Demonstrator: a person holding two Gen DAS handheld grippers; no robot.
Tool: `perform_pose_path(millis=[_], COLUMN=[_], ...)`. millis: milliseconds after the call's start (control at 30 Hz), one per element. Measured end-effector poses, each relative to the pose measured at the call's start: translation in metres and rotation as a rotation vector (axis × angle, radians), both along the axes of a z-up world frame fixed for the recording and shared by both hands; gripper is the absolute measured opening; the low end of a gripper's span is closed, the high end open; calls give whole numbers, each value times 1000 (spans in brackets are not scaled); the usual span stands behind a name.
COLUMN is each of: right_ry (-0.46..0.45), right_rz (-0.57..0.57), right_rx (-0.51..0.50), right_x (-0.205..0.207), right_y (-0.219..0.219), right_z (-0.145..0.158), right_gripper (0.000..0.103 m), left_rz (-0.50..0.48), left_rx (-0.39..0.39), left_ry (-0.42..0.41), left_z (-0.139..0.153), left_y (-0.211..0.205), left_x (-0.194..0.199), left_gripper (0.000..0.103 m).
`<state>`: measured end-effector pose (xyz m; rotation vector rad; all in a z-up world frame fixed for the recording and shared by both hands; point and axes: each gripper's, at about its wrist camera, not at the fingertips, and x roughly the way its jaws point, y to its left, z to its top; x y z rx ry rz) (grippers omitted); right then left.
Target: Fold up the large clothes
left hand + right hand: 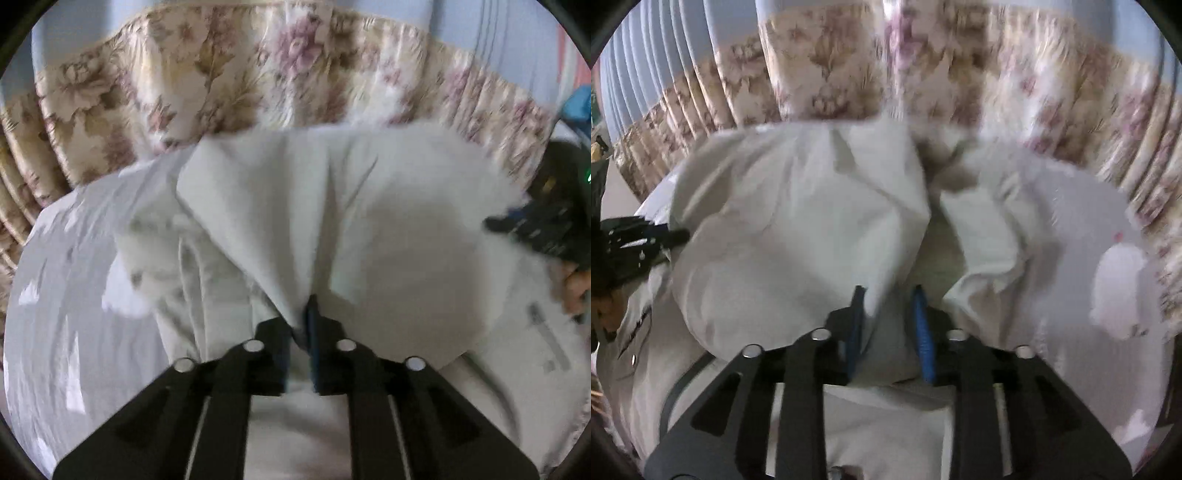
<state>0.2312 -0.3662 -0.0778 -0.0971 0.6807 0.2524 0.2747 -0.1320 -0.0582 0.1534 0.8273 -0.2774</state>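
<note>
White cotton garment (388, 221): lifted over grey bedsheet (55, 314).
Left gripper (303, 325): pinching its fold.
Right gripper (890, 314): spread, cloth between.
Advice: keep both edges level.

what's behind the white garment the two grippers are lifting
Behind the white garment hangs a floral curtain, with pale blue fabric above it. A light grey bedsheet shows to its left. The curtain's lower edge and whatever lies directly beneath the raised cloth are covered.
</note>
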Motion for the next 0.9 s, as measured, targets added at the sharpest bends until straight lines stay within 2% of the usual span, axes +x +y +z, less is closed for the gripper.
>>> perform_pose_path(millis=[33,67,100,167,233,333,400,467,533,633,700,800,867,900], right_ry=[-57,-117,-149,-164,-135,-54,15,56,100,78,73,66,52,38], right_rz=[-22,-37,-43,-37,-12,-33,-64,-81,-94,-58,-53,-58,-70,-77], right_rx=[0,18,39,134,201,194,175,134,68,-4,-4,-24,-10,9], right_x=[-11,-22,-28,-30,-21,0,16,26,34,29,29,28,20,9], right_y=[4,9,12,21,33,51,58,68,72,78,76,79,76,72], right_z=[14,28,35,47,42,17,-4,-16,-37,-46,-47,-46,-39,-31], right_gripper=[63,81,84,84,84,81,74,72,70,70,71,72,76,84], left_rz=[7,25,49,90,133,190,209,229,241,259,247,246,242,241], left_rx=[24,44,51,55,55,26,23,37,20,-7,16,-11,-4,5], left_ry=[-32,-65,-102,-195,-255,-299,-282,-263,-214,-136,-116,-106,-89,-88], left_z=[-2,1,9,31,52,69,58,43,27,-2,-18,-19,-21,-22], left_y=[-2,-3,-2,2,1,-9,-18,-22,-18,-13,-13,-7,-7,-8], left_x=[-5,-11,-17,-30,-32,-19,2,17,30,42,43,39,42,43], left_gripper=[16,23,44,74,77,82,82,82,82,82,82,82,83,83])
